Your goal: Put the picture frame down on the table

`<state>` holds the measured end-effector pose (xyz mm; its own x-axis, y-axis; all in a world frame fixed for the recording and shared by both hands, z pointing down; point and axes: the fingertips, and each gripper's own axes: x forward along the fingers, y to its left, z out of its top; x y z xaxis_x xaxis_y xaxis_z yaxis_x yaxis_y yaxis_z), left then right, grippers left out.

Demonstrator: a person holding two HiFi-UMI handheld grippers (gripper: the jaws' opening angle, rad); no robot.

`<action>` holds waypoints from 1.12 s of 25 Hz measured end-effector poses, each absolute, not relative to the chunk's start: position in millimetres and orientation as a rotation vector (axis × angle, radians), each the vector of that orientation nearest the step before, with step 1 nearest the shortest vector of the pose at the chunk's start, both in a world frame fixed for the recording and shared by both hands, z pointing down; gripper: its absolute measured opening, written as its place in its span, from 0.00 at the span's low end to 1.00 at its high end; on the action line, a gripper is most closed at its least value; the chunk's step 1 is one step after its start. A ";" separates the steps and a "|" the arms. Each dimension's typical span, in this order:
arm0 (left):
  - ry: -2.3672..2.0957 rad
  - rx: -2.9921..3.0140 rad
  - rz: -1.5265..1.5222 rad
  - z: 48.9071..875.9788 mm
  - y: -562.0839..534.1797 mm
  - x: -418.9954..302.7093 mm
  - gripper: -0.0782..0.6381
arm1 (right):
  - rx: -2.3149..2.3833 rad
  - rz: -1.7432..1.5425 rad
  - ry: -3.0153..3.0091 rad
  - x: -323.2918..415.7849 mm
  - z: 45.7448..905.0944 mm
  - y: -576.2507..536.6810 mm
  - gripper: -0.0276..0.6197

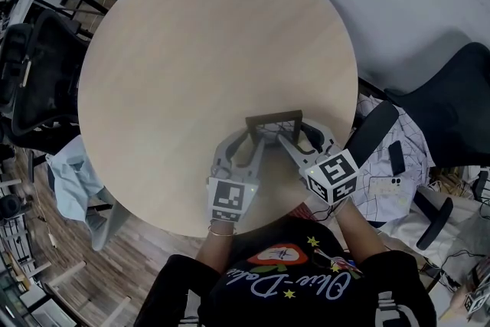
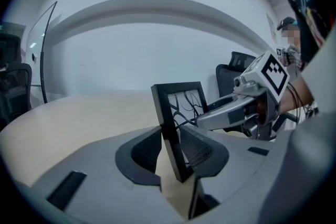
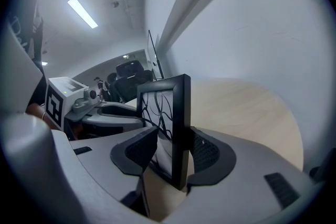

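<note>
Picture frame (image 1: 273, 121) stood upright on desk (image 1: 207, 50), near edge. Left gripper (image 2: 173, 149) fingers closed on one side bar — right gripper (image 3: 176, 153) fingers spread loosely round other. Frame best tipped slowly, released once laid flat.

Black office chair (image 1: 459, 99) right | another chair (image 1: 38, 80) left | dark phone (image 1: 396, 158) lying on checked cloth (image 1: 413, 143) | light-blue cloth (image 1: 73, 174) left | wood floor (image 1: 130, 256)
</note>
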<state>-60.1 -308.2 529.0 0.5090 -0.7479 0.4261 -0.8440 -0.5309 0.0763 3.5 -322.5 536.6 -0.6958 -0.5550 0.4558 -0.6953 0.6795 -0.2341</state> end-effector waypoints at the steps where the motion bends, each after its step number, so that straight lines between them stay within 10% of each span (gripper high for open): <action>1: -1.342 2.482 0.504 528.9 -308.9 -60.3 0.26 | 0.986 0.563 -2.552 3.2 536.1 -323.2 0.29; 28: -1.350 2.434 0.501 542.5 -328.0 -61.7 0.26 | 1.177 0.619 -2.535 17.2 533.5 -353.5 0.20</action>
<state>-61.7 -328.0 542.5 0.4940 -0.7469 0.4450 -0.8563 -0.5065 0.1006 17.2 -353.5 533.5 -0.6298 -0.6547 0.4180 -0.7737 0.5766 -0.2625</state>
